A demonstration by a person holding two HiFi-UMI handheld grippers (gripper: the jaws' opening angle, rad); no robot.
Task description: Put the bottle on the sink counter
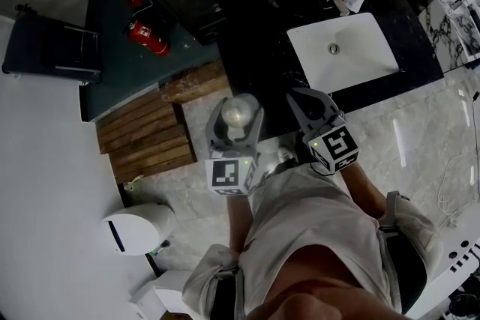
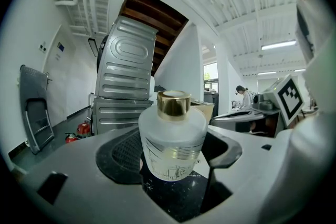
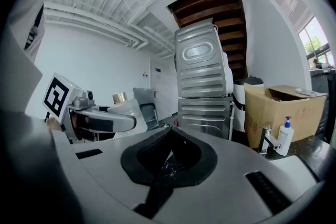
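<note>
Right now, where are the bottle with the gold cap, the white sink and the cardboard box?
bottle [image 2: 173, 141]: left gripper view, on its frosted glass body.
sink [image 1: 365, 49]: head view, on the bare white basin.
cardboard box [image 3: 294, 110]: right gripper view, on its brown side.

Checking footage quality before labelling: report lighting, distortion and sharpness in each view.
Head view: dim overall, darkest near the top, only the white sink reads bright. Left gripper view: strong fisheye bending with black corners; the bottle is sharp, the ceiling strip light glares. Right gripper view: same fisheye, window bright at right.
</note>
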